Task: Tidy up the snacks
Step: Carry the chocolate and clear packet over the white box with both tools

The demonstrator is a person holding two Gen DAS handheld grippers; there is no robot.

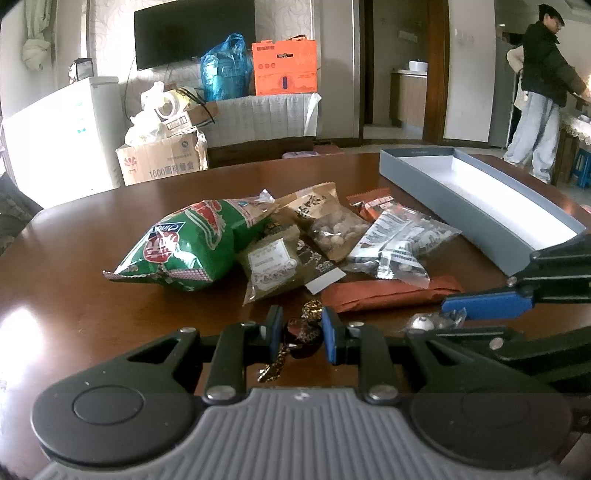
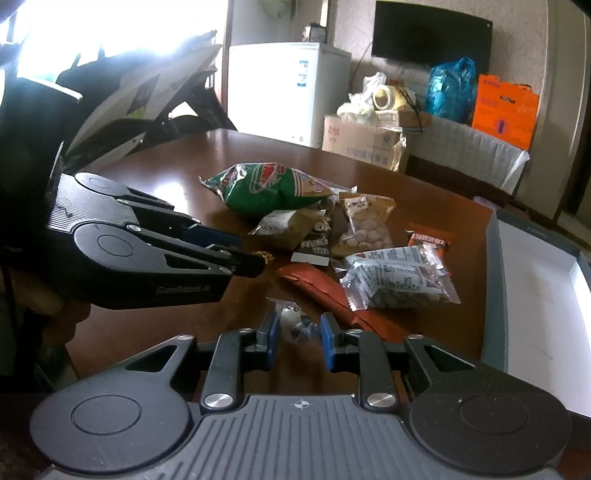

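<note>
The left tool [image 1: 301, 334] is clenched on a crinkly gold-and-dark candy [image 1: 304, 330]. The right tool [image 2: 297, 334] grips a small clear-wrapped sweet [image 2: 295, 321], its contents blurred, on the glossy brown bench [image 2: 177, 170].

Wall television [image 1: 194, 33], white fridge [image 2: 286, 90], orange box [image 1: 284, 67], blue bag [image 1: 224, 70]

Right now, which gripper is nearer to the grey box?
Right. The right gripper, closed on a clear-wrapped candy, has the grey box just to its right. The left gripper, holding a gold-wrapped candy, is farther from the box.
</note>
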